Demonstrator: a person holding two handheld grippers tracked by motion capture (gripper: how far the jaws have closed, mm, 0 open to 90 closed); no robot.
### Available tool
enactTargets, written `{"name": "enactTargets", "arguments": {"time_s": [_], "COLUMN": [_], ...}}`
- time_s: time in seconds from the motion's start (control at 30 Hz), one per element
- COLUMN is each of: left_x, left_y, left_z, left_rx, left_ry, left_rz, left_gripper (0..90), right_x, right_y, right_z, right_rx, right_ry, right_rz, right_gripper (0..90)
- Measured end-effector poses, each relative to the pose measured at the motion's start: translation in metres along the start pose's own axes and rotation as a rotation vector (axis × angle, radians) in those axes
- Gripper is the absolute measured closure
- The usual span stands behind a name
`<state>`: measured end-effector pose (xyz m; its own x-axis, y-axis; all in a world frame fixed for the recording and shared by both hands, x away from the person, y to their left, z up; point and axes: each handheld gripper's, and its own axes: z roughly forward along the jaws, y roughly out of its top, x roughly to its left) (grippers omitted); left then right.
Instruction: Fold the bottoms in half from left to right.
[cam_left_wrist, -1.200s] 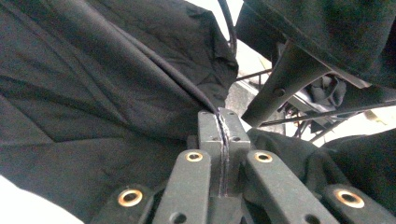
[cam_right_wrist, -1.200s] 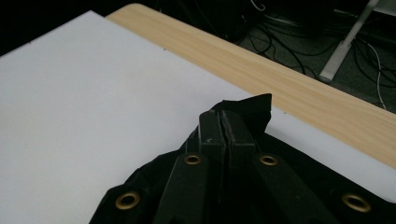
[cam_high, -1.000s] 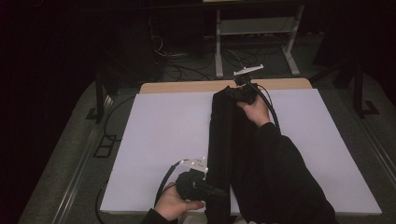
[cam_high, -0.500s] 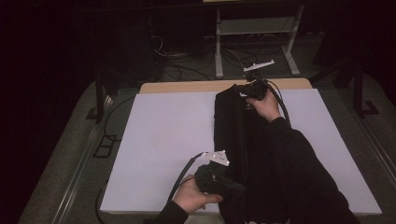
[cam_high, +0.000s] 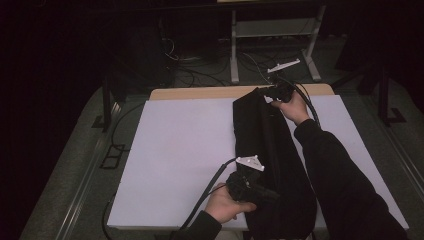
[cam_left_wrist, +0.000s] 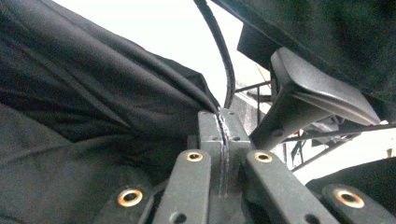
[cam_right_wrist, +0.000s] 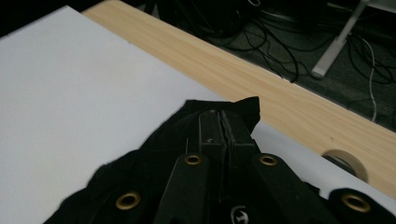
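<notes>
While a white sheet (cam_high: 180, 150) is spread over most of the wooden table (cam_high: 200, 93), a long black cloth (cam_high: 265, 145) is stretched along it between the two grippers, its far end at the right gripper (cam_high: 276, 93) and its near end at the left gripper (cam_high: 250, 187). Beside the cloth, on the side away from the left gripper, a dark sleeve (cam_high: 340, 185) is laid along the sheet behind the right gripper. The right gripper's jaws are seen pressed together on a corner of the cloth (cam_right_wrist: 233, 109), just short of the bare wood strip (cam_right_wrist: 280, 88). The left gripper's jaws are likewise clamped on a fold of the cloth (cam_left_wrist: 93, 116), with fabric bunched to their left and a black cable (cam_left_wrist: 219, 51) rising just past their tips.
</notes>
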<state>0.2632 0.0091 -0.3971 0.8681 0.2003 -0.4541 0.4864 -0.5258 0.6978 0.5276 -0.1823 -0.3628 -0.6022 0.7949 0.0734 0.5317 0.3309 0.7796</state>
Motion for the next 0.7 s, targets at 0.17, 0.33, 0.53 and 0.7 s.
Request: {"name": "enactTargets", "arguments": {"time_s": [0.17, 0.33, 0.53, 0.7], "left_x": [0.0, 0.0, -0.001, -0.001], "left_y": [0.008, 0.011, 0.013, 0.015], "left_z": [0.008, 0.018, 0.026, 0.039], "left_rx": [0.009, 0.0, -0.008, 0.017], "left_ry": [0.011, 0.006, 0.005, -0.004], "left_rz": [0.003, -0.02, -0.034, -0.047], "left_gripper": [88.9, 88.9, 88.9, 88.9], "right_x": [-0.01, -0.017, -0.015, -0.015], "right_y": [-0.006, -0.013, -0.015, -0.018], "right_z": [-0.003, -0.005, -0.007, -0.007], "right_rx": [-0.002, 0.008, 0.02, 0.008], "right_ry": [-0.011, -0.033, -0.052, -0.051], "right_rz": [0.005, 0.008, -0.02, -0.025], "right_gripper": [86.9, 87.1, 87.5, 87.5]}}
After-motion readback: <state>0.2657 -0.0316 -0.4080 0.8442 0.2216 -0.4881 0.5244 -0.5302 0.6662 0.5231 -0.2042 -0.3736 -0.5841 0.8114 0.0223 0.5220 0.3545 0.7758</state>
